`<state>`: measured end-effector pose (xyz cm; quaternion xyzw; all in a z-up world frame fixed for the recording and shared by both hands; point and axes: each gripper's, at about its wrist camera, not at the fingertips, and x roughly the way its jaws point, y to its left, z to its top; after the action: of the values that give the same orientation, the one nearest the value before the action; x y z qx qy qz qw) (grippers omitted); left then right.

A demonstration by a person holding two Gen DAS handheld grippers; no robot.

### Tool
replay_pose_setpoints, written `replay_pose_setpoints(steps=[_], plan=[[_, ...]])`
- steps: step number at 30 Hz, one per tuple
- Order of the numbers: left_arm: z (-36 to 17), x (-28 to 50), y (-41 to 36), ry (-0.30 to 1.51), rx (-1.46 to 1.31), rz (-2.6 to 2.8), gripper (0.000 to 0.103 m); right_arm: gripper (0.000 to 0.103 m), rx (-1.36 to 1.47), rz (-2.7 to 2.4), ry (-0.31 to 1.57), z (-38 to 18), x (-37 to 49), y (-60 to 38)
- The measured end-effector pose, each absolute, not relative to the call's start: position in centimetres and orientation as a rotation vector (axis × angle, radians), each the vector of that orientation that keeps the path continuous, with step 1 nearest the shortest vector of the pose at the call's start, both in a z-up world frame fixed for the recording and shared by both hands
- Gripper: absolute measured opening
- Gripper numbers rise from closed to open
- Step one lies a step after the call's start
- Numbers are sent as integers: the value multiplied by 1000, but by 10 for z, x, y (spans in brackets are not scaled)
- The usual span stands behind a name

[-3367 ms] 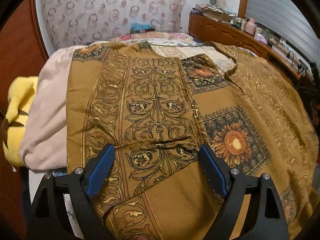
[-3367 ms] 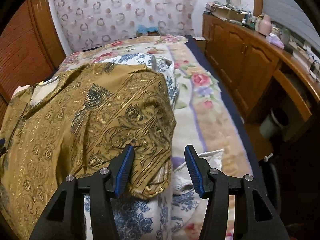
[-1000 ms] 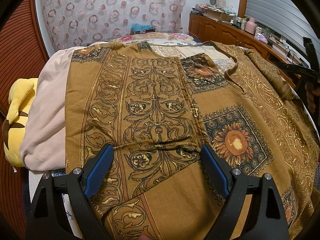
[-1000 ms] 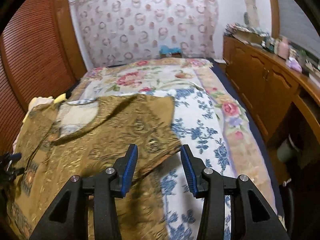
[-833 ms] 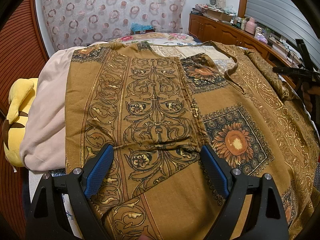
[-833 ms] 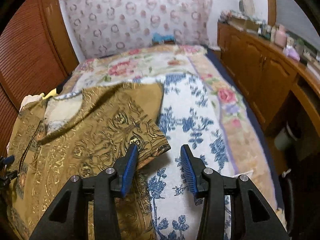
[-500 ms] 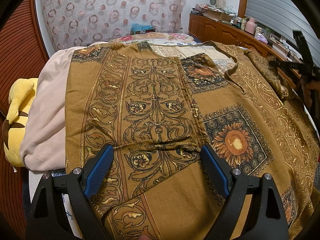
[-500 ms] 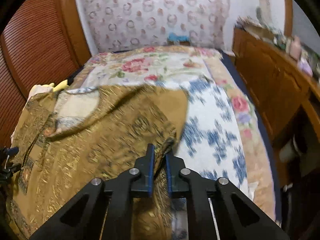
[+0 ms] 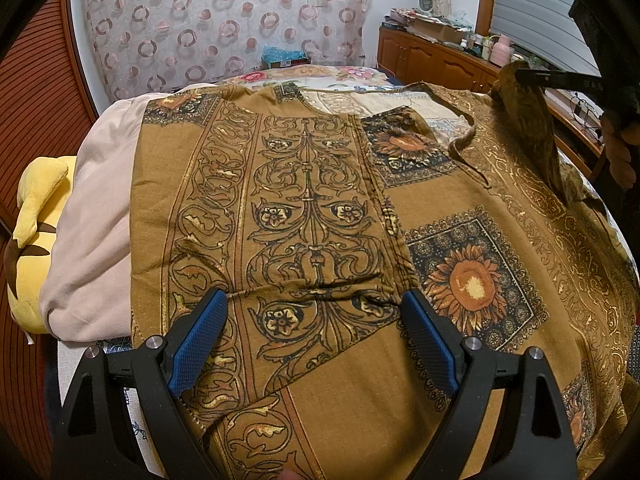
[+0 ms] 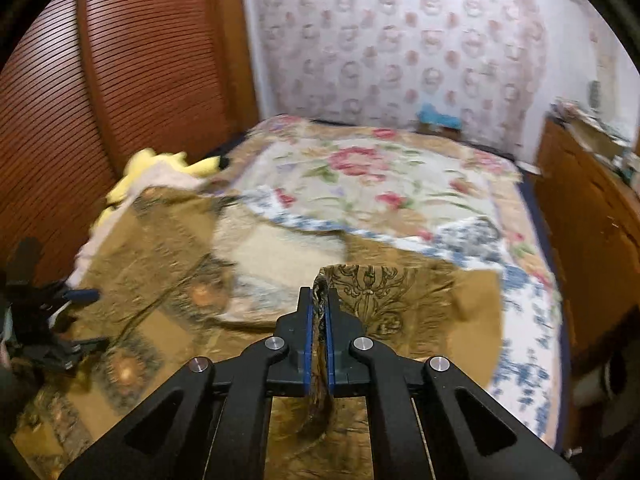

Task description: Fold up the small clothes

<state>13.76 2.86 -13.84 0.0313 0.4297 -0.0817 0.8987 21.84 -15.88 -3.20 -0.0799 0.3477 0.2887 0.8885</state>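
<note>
A brown patterned shirt [image 9: 320,208] with gold scrollwork and sunflower squares lies spread over the bed. Its left side is folded inward as a long panel. My left gripper [image 9: 314,312] hovers open just above that panel's lower part, with nothing between its blue pads. My right gripper [image 10: 319,300] is shut on the edge of the shirt's right sleeve [image 10: 384,292] and holds it lifted over the shirt. In the left wrist view this gripper [image 9: 520,74] appears at the upper right with the sleeve [image 9: 532,128] hanging from it. The left gripper [image 10: 76,316] shows small at the left edge of the right wrist view.
Under the shirt lies a floral bedspread [image 10: 360,176]. A beige quilt [image 9: 96,208] and a yellow plush toy [image 9: 32,236] sit at the left bed edge by a wooden slatted door [image 10: 120,60]. A wooden cabinet [image 10: 592,208] with clutter runs along the right.
My right gripper closed on the sleeve edge, lifted it and carried it leftward over the shirt while rolling. The left gripper stayed still and open.
</note>
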Motion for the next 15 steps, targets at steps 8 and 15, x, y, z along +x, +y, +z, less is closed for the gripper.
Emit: replay_pose_setpoints(steps=[8,15], plan=[[-138,138,29,891,67,-168,89,54,-236,508,729,-42,225,-168],[-122,135,40,873,32,-186,89,54,-289,392,820,-79,244,-185]])
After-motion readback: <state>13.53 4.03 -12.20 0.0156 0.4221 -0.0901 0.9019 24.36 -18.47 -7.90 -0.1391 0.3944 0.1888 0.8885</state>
